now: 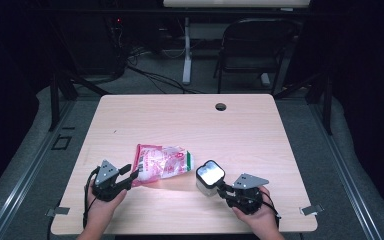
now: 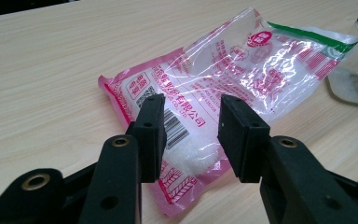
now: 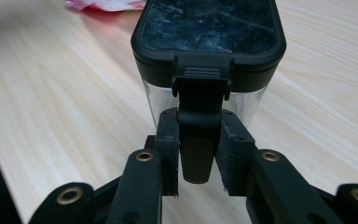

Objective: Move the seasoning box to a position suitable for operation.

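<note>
We hold a two-jaw gripper in each hand over a pale wooden table [image 1: 240,125]. Taking the pink-and-clear plastic bag [image 1: 161,162] of white granules as our landmark, it lies flat on the table near the front edge, its green-edged end pointing toward a clear container [image 1: 208,178] with a black lid, which stands upright just beside that end.

Our left gripper [image 1: 130,173] sits at the bag's opposite end. In the left gripper view its jaws stand apart with a clear gap, and the bag's barcode corner [image 2: 177,128] shows in that gap; we cannot tell whether either jaw touches the plastic.

Our right gripper [image 1: 222,188] is on the far side of the container from the bag. In the right gripper view its jaws are closed snugly on the black latch tab [image 3: 198,140] that hangs down from the lid's front edge.
</note>
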The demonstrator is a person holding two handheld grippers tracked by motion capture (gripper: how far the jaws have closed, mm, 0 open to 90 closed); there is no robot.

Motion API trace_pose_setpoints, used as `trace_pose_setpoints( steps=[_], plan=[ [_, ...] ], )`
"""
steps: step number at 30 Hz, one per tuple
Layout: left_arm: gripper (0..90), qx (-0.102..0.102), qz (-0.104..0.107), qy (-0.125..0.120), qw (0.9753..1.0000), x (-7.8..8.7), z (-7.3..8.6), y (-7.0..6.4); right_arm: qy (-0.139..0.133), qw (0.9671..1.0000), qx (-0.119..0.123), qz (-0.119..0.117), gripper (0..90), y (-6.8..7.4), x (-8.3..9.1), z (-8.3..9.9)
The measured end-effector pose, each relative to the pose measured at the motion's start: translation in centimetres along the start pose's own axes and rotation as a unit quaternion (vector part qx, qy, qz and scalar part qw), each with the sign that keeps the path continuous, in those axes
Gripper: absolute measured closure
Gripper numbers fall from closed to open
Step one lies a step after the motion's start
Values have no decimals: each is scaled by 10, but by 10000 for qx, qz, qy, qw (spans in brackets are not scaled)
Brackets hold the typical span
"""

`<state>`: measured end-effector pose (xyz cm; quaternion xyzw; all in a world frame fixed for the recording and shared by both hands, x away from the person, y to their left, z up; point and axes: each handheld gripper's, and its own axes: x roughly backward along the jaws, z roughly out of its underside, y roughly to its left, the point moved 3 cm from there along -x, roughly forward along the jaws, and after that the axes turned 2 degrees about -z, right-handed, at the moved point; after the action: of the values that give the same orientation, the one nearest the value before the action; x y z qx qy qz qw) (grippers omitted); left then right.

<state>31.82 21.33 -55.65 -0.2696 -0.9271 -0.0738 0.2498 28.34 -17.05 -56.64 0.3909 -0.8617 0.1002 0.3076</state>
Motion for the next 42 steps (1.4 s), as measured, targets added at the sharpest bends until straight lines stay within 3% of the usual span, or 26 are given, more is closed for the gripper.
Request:
trace_pose_setpoints(
  steps=[8,13,21,23,24,26,27,28,31,32,37,38,39,42],
  plan=[
    [656,35,10,-27,10000,1,0,0,62,9982,310,-512,723,7,1,1],
    [673,52,120,-16,9999,1,0,-1,97,9978,387,-534,722,5,3,1],
    [686,-1,162,-5,9999,0,-1,-3,79,9997,169,-169,713,-10,10,5],
    [685,-5,137,-1,9999,0,0,-2,39,10000,55,14,706,-15,11,6],
    [670,-16,103,1,9999,0,0,-2,65,9997,-54,248,704,-17,12,6],
    [667,-4,95,15,10000,-1,0,-2,71,9994,-67,325,703,-17,12,6],
    [662,11,102,14,9999,-1,0,-3,65,9981,-57,608,690,-14,11,5],
    [662,18,98,17,9999,-1,0,-3,65,9981,-57,608,690,-14,11,5],
    [653,12,117,23,9999,-1,0,-3,148,9924,-35,1221,676,-14,9,4],
    [653,5,117,11,9999,-1,0,-4,109,9902,-210,1379,668,-17,8,4],
    [653,-16,134,55,9999,-2,0,-4,28,9901,-497,1310,665,-23,1,6],
    [654,-17,148,38,9999,-3,0,-5,30,9902,-469,1318,672,-24,-1,5],
    [657,-33,166,25,9999,-2,0,-6,13,9896,-400,1385,748,-24,-4,3],
    [660,-67,209,1,9998,-1,-1,-8,86,9889,-308,1448,760,-23,-5,2]
  ],
)
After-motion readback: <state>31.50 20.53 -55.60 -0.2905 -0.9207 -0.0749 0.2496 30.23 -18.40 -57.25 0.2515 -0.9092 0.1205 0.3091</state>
